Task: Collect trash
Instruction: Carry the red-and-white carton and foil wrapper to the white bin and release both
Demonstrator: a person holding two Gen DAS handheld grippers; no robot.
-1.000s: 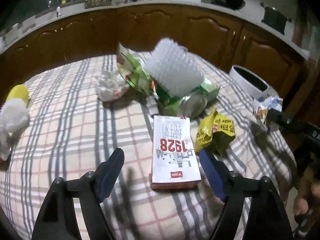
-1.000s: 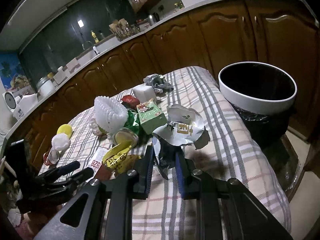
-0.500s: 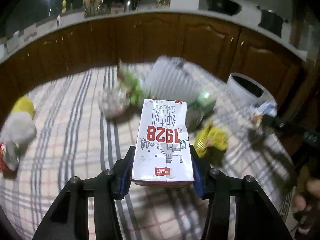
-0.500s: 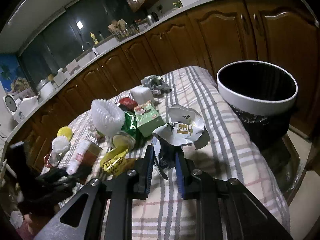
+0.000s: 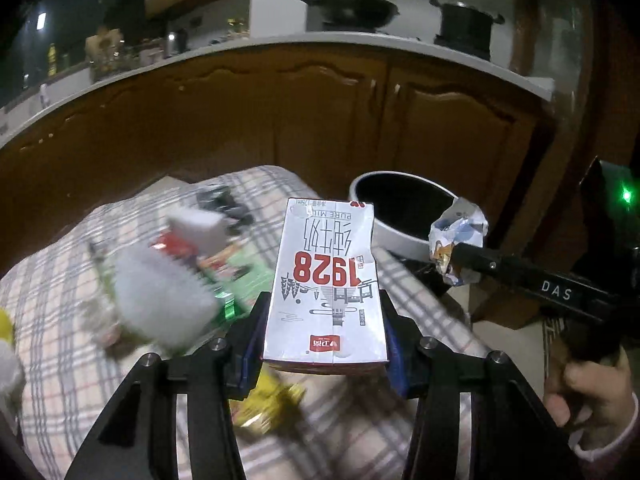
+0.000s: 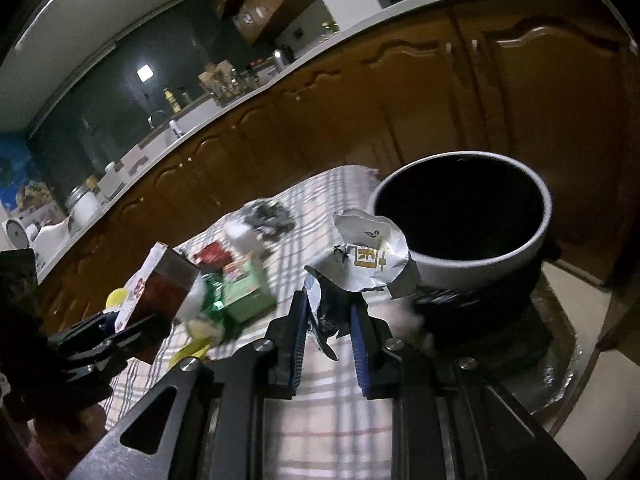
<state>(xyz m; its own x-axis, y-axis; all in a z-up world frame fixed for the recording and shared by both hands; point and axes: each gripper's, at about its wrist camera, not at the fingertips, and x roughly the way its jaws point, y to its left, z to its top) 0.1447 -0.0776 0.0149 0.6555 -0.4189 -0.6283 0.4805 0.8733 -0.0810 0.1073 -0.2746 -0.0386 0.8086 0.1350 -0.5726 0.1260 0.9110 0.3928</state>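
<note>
Trash [image 5: 160, 300] on table [image 5: 60, 280], motion-blurred

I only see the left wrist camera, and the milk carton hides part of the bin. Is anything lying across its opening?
Observer: In the right wrist view the whole white rim of the bin shows, with nothing across the opening.
Operator: Is that wrapper truly gripped?
Observer: Yes, the right gripper has its jaws shut on the lower end of the crumpled wrapper.
Operator: Anything below the rim?
Observer: A black liner bunches under it.
</note>
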